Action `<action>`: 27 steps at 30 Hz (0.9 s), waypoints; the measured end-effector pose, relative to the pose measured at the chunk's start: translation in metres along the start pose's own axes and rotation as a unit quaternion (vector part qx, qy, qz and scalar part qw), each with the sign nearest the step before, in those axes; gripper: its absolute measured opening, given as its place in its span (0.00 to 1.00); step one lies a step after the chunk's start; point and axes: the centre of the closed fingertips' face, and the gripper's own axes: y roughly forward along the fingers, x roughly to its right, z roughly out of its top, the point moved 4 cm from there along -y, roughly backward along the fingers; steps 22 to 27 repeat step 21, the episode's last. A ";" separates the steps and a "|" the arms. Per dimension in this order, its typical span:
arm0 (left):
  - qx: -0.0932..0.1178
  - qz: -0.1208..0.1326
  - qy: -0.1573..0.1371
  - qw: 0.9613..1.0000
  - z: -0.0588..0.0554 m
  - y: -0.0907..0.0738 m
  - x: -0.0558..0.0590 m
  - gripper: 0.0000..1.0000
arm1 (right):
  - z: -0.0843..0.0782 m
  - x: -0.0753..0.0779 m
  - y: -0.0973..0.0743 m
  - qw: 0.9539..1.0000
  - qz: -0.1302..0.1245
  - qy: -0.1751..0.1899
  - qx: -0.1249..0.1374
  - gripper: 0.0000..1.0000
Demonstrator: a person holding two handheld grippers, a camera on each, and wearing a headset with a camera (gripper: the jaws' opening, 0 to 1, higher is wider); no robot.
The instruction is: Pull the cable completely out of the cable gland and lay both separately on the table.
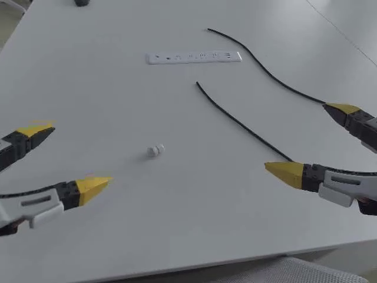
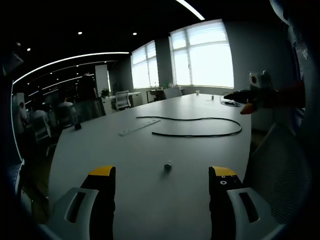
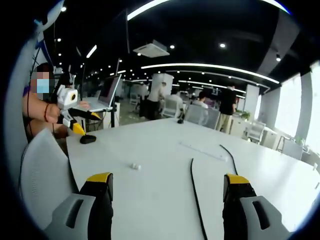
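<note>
From where I stand the job looks as good as finished. The cable [image 1: 242, 122] is already out of the gland [image 1: 154, 151], and the two lie well apart on the table [image 1: 118, 88]. The gland sits by itself near the middle of the table, between the two grippers. The cable lies further back and to the right. I can see nothing left to pull or set down; at most the grippers need to draw away.

The left gripper [image 1: 82, 153] hovers over the near left of the table with its jaws spread wide and nothing between them. The right gripper [image 1: 296, 137] hangs on the other side, just as wide open and just as empty, with the cable running under its jaws.

The cable is thin, black and limp. The left gripper view shows it as one long piece bent round in a loose loop, so its two strands run side by side. The gland is a small, stubby, pale piece, too small to make out its thread or nut. The tabletop is smooth, matt and white. A flat white strip [image 1: 194, 57] lies on it beyond the cable ends. The jaw tips are yellow wedges on black stems.
</note>
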 end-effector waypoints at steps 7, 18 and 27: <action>-0.010 0.052 -0.015 0.998 -0.016 -0.029 -0.009 0.76 | -0.006 -0.008 -0.005 1.000 0.005 0.001 -0.006 0.92; -0.013 0.079 -0.032 0.996 -0.026 -0.034 0.001 0.74 | -0.011 -0.015 -0.016 1.000 0.005 0.009 -0.006 0.92; -0.012 0.078 -0.033 0.996 -0.027 -0.034 0.005 0.74 | -0.011 -0.017 -0.019 1.000 0.003 0.007 -0.001 0.91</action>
